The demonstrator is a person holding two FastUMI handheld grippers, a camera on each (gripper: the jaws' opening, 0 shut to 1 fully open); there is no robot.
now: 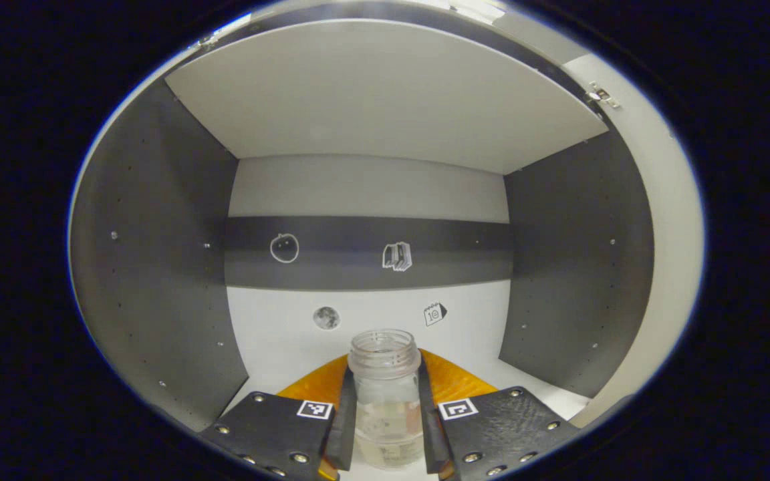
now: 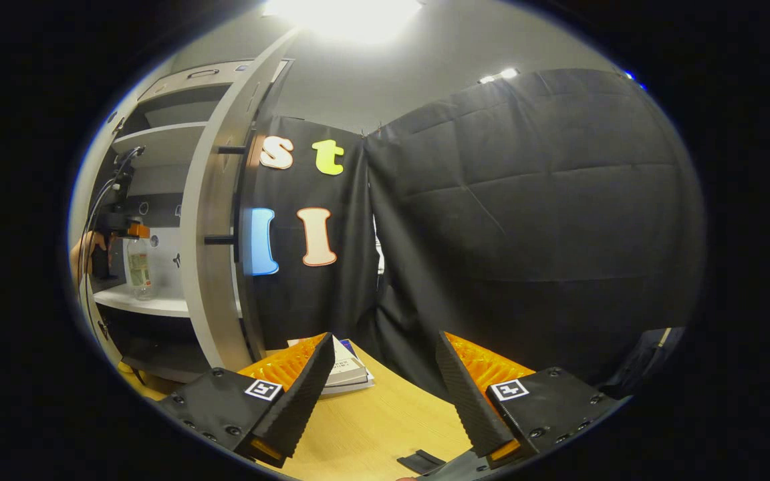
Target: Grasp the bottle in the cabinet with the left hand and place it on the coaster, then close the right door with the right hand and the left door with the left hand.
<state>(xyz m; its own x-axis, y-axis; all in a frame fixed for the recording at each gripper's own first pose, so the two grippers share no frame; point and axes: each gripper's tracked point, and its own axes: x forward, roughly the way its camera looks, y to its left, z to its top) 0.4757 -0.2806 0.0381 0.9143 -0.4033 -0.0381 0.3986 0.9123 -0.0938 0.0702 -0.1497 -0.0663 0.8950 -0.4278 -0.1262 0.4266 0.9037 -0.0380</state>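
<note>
A clear, uncapped bottle (image 1: pixel 386 407) stands upright on the cabinet's white shelf (image 1: pixel 278 354). My left gripper (image 1: pixel 385 375) is shut on it, with a finger pressed against each side of its body below the neck. In the right gripper view the same bottle (image 2: pixel 138 266) sits inside the open cabinet at far left, with the left gripper (image 2: pixel 122 230) and a hand (image 2: pixel 81 254) at it. The right door (image 2: pixel 214 220) stands wide open, its bar handle (image 2: pixel 236 194) facing the booth wall. My right gripper (image 2: pixel 385 341) hangs open over the wooden table (image 2: pixel 385 427), holding nothing.
The cabinet's dark side walls (image 1: pixel 158 287) and the shelf above (image 1: pixel 385 93) enclose the bottle. A stack of books (image 2: pixel 348 371) lies on the table by the door's foot. A small dark flat piece (image 2: pixel 421 461) lies at the table's near edge.
</note>
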